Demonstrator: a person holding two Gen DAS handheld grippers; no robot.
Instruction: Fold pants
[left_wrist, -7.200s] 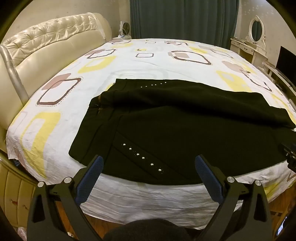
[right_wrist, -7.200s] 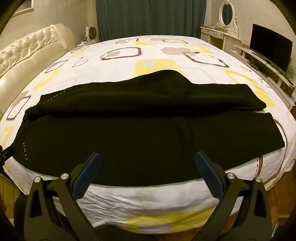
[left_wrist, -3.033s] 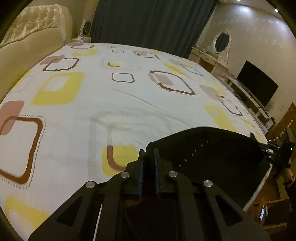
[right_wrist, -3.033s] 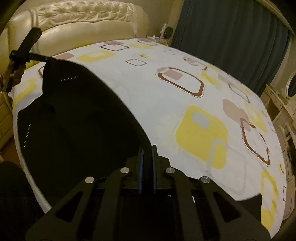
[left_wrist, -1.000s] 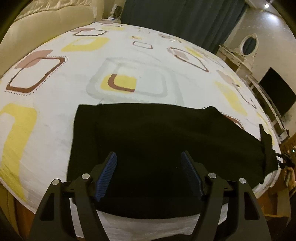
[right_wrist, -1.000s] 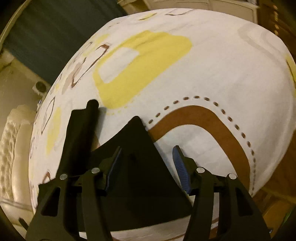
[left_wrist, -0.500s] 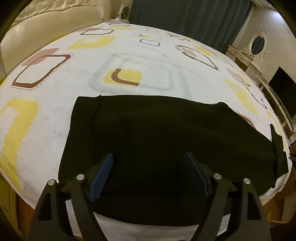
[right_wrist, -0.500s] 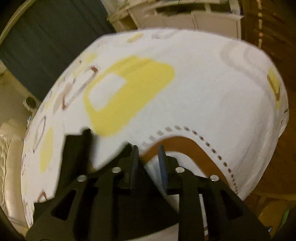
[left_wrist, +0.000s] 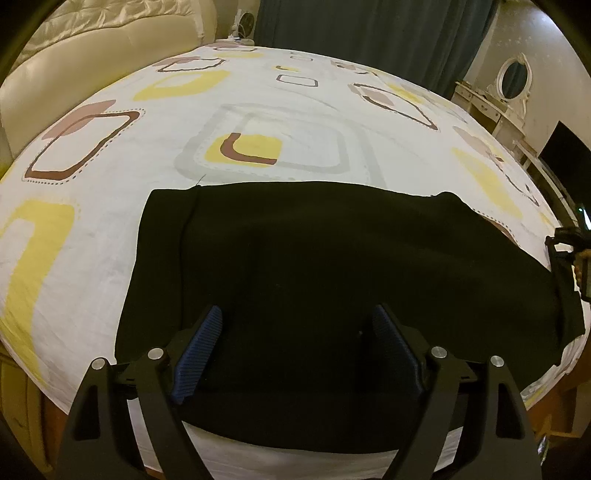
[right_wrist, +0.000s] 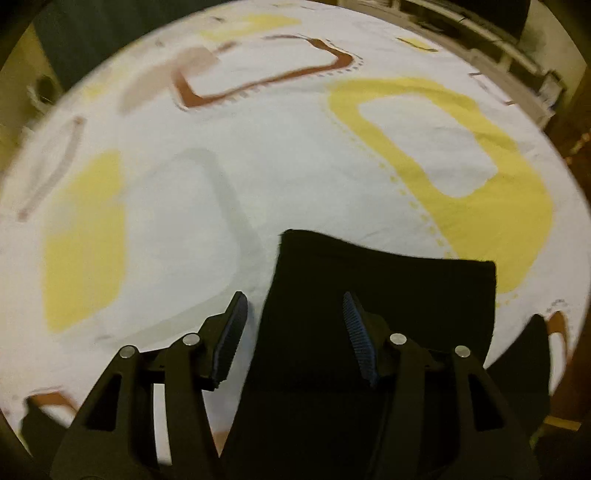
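The black pants (left_wrist: 332, 266) lie folded lengthwise across the near edge of the bed. My left gripper (left_wrist: 295, 343) is open and empty, hovering over the near left part of the cloth. In the right wrist view a strip of the black pants (right_wrist: 376, 302) rises between the fingers of my right gripper (right_wrist: 295, 332), whose jaws stand apart; whether the cloth hangs or lies flat is unclear in the blur. The right gripper also shows at the right edge of the left wrist view (left_wrist: 567, 243), beside the raised pant end.
The bed sheet (left_wrist: 258, 110) is white with yellow and brown rounded squares. A cream padded headboard (left_wrist: 92, 48) stands at the left. Dark curtains (left_wrist: 369, 33), a white dressing table with an oval mirror (left_wrist: 511, 77) and a television (left_wrist: 565, 147) stand beyond the bed.
The right gripper went from nearly shut on the pant end to open and swung round to face across the bed. The left gripper drew back slightly, open throughout.
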